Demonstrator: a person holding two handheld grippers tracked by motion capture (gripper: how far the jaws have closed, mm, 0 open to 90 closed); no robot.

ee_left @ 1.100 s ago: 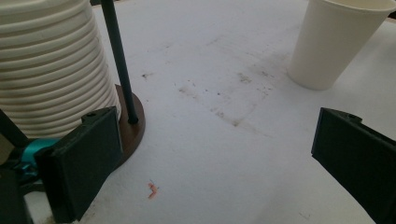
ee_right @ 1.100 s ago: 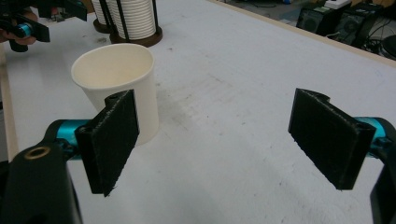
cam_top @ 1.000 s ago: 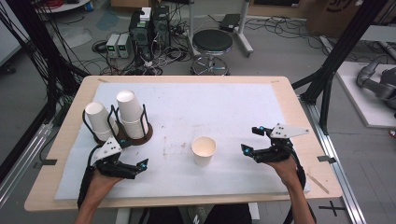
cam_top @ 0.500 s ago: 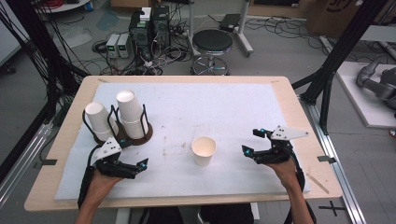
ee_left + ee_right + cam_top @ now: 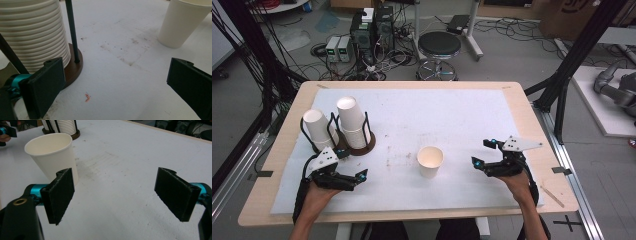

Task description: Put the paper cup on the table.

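Note:
A single white paper cup (image 5: 430, 161) stands upright and empty near the table's middle, also seen as the cup (image 5: 183, 22) and the cup (image 5: 53, 155). A round brown cup holder (image 5: 355, 145) with black posts carries upside-down stacks of white cups (image 5: 352, 121) at the left. My left gripper (image 5: 360, 178) rests low in front of the holder, open with nothing between its jaws. My right gripper (image 5: 480, 154) lies to the right of the single cup, jaws wide apart and empty, pointing toward it. In the left gripper view the ribbed cup stack (image 5: 35, 32) is close at the left.
A white mat (image 5: 452, 120) covers the wooden table (image 5: 532, 115). Beyond the far edge stand a round black stool (image 5: 439, 46) and electronics boxes (image 5: 367, 27) with cables on the floor. A black frame post (image 5: 572, 65) rises at the right.

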